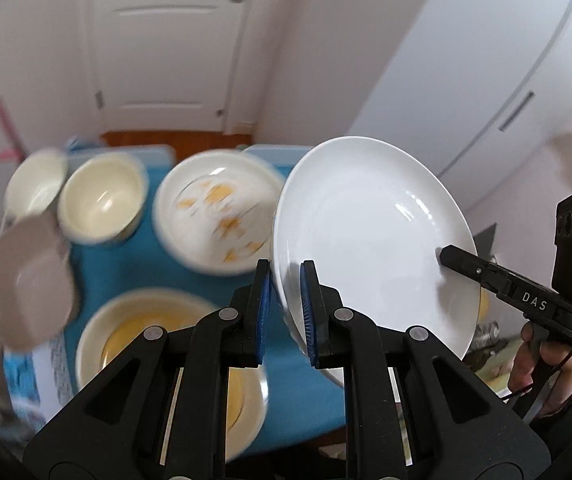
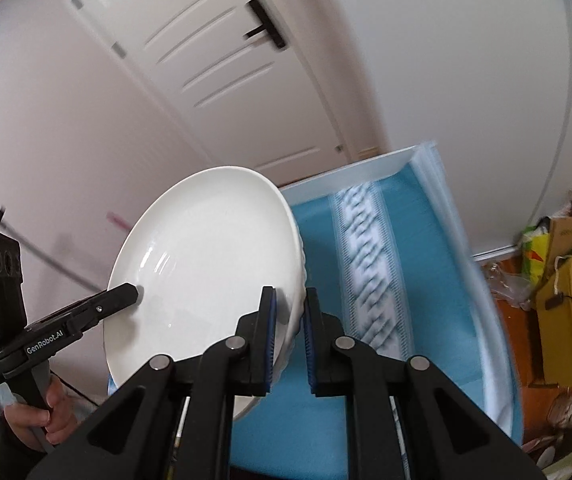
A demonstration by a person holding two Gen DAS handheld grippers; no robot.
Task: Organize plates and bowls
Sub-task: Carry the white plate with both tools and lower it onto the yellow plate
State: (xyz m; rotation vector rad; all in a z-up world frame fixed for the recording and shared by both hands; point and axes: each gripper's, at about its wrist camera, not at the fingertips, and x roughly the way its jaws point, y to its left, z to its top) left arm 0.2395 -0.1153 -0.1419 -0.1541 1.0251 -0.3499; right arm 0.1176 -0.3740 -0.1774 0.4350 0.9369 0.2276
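Note:
A plain white plate [image 1: 370, 232] is lifted and tilted above the blue-clothed table [image 1: 126, 272]. My left gripper [image 1: 286, 304] is shut on its near rim. My right gripper [image 1: 446, 256] holds the opposite rim. In the right wrist view the same plate [image 2: 206, 256] sits between my right gripper's [image 2: 289, 332] blue pads, with the left gripper [image 2: 126, 294] clamped on its far edge. On the table lie a white plate with orange marks [image 1: 218, 208], a yellow-centred plate [image 1: 166, 344], two cream bowls [image 1: 102, 200] [image 1: 36, 184] and a grey square dish [image 1: 26, 280].
A white door [image 1: 166, 48] and a white cabinet [image 1: 486, 64] stand behind the table. In the right wrist view the blue cloth [image 2: 386, 280] with a patterned stripe lies below the plate, and cardboard boxes and bags [image 2: 562, 280] stand on the floor at right.

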